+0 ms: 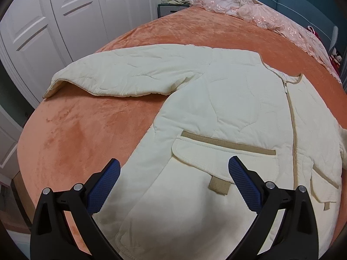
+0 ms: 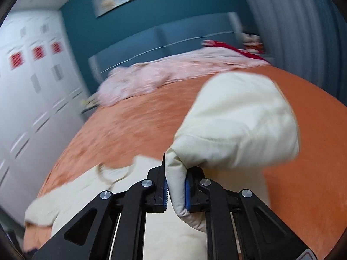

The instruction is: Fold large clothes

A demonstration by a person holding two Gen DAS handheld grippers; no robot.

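Left wrist view: the left gripper (image 1: 174,169) hangs with its jaws spread wide and nothing between them, above the lower front of the cream quilted jacket (image 1: 227,108), which lies flat and zipped on the orange bedspread (image 1: 71,134) with one sleeve (image 1: 121,73) stretched out sideways. Right wrist view, blurred: the right gripper (image 2: 176,186) pinches a fold of the jacket's other sleeve (image 2: 236,121), raised clear of the bedspread.

jacket (image 1: 227,108): right side cut off | wardrobe (image 2: 32,75): blurred | sleeve (image 2: 238,119): cuff hidden
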